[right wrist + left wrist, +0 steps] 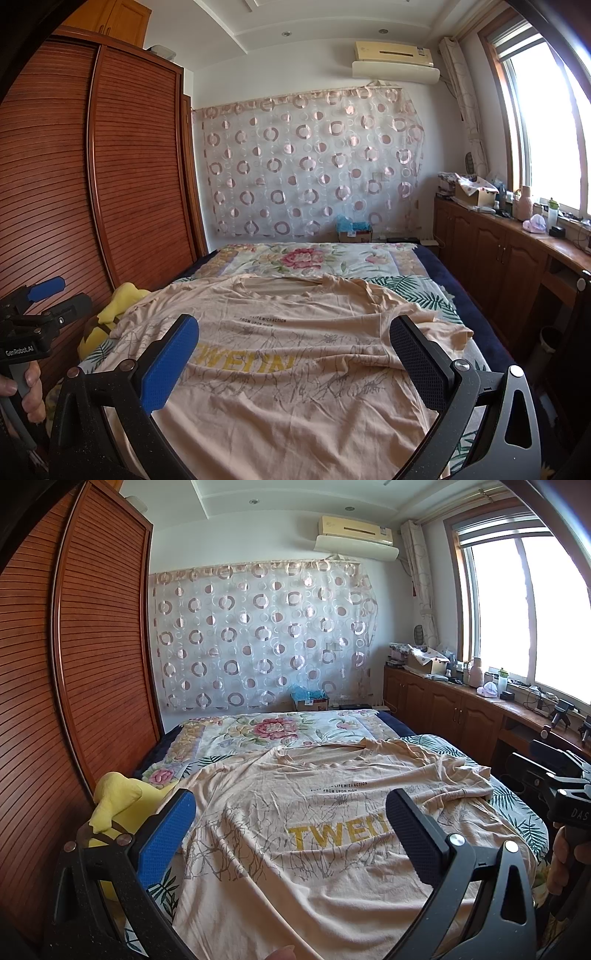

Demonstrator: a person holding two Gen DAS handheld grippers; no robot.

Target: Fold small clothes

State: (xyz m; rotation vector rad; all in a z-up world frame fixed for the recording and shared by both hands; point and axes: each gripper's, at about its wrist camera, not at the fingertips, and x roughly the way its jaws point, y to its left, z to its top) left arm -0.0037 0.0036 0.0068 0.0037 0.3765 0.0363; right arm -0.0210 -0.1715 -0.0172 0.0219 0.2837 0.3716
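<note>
A beige T-shirt (314, 834) with yellow lettering and grey branch print lies spread face up on the bed, collar toward the far end; it also shows in the right wrist view (295, 354). Its right sleeve is rumpled (424, 314). My left gripper (291, 812) is open and empty, held above the shirt's lower half. My right gripper (295, 339) is open and empty, also above the shirt. The left gripper shows at the left edge of the right wrist view (48, 295), and the right gripper at the right edge of the left wrist view (554, 775).
A yellow plush toy (118, 805) lies at the bed's left side beside a wooden slatted wardrobe (92, 664). A floral quilt (273, 731) covers the bed's far end. Wooden cabinets (498, 251) with clutter run under the window on the right.
</note>
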